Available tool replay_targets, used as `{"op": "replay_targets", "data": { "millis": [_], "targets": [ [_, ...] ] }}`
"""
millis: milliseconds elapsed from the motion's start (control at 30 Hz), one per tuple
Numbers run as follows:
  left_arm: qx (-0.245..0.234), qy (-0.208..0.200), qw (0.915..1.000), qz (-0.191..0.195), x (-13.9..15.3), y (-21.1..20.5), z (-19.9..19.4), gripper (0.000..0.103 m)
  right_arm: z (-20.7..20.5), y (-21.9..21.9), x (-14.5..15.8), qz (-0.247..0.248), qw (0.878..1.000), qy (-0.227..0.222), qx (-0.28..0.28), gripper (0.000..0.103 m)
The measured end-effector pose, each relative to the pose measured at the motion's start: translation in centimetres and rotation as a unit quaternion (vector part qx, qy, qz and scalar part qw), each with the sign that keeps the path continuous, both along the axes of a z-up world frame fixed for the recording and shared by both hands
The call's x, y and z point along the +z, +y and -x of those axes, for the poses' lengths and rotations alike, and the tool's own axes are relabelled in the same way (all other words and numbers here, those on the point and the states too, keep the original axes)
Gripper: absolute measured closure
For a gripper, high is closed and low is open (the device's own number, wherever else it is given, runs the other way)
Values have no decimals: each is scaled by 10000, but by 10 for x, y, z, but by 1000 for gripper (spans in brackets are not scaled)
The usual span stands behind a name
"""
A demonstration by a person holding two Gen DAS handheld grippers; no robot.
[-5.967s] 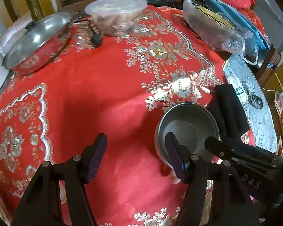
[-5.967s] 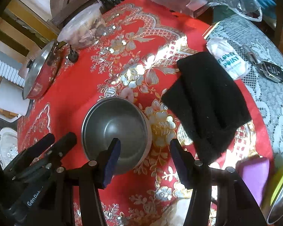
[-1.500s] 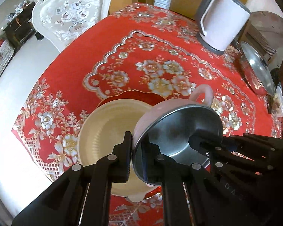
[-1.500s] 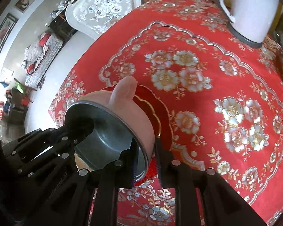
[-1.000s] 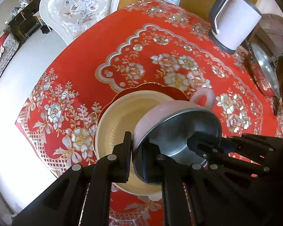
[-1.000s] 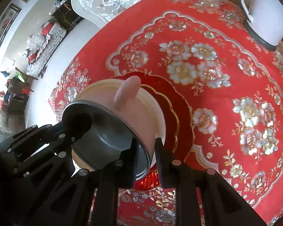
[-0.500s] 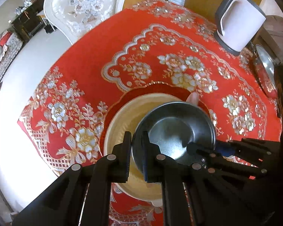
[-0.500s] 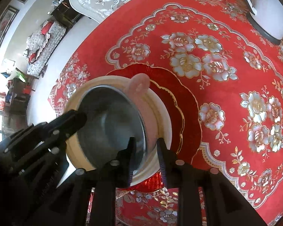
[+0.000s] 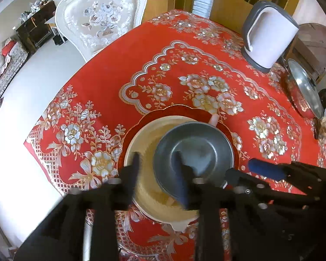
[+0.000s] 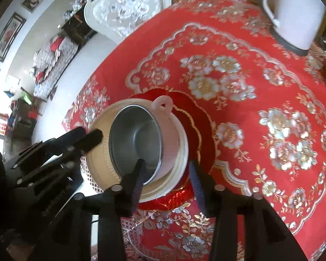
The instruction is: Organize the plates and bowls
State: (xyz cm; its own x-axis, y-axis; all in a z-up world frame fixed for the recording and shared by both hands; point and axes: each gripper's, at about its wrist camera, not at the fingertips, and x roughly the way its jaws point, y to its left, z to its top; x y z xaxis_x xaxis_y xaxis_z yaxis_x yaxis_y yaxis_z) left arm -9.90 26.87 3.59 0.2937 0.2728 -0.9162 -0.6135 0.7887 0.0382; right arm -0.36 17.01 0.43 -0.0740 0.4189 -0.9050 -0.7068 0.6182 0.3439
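The pink, metal-lined bowl [image 10: 139, 141] is nested inside the cream ribbed bowl [image 10: 102, 163] on the red scalloped plate [image 10: 197, 130], stacked to save space; left gripper [image 9: 158, 169] and right gripper [image 10: 167, 171] are spread apart, released.

Both handheld grippers hang side by side with jaws spread apart. The left gripper [image 9: 157, 176] shows blurred fingers. The right gripper [image 10: 168, 177] holds nothing between its fingers.

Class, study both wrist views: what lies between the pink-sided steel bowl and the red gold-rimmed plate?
The cream ribbed bowl lies between them: the pink-sided steel bowl sits nested inside it, and it stands on the red gold-rimmed plate. The right wrist view shows this best.
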Motion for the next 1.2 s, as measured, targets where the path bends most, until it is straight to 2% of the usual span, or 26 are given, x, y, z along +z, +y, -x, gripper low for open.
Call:
{"op": "replay_targets", "data": {
  "millis": [33,100,200,267,333,400,567,800,1200],
  "targets": [
    [-10,-46,10000,-75,2,-3,2,52,0,-5,4,-53,9999,-88,-81,50],
    [38,-153,9996,-217,7,-9,6,50,2,-17,12,-140,9986,-399,-317,42],
    [194,-343,9989,-268,13,-12,14,45,5,-33,20,-273,9959,-631,-583,41],
    [292,-481,9977,-378,18,-15,20,36,10,-41,23,-282,9931,-873,-730,40],
    [313,-565,9970,-416,19,-19,23,33,14,-45,24,-274,9903,-1139,-751,36],
    [297,-575,9971,-410,17,-24,24,33,16,-48,21,-158,9886,-1249,-823,35],
    [254,-522,9971,-501,11,-35,28,33,17,-55,10,-49,9867,-1178,-1123,35],
    [407,-449,9971,-464,2,-31,37,33,23,-44,0,226,9851,-1284,-1125,33],
    [376,-515,9966,-526,0,-29,36,33,25,-39,3,248,9807,-1474,-1257,33]
  ]
}}
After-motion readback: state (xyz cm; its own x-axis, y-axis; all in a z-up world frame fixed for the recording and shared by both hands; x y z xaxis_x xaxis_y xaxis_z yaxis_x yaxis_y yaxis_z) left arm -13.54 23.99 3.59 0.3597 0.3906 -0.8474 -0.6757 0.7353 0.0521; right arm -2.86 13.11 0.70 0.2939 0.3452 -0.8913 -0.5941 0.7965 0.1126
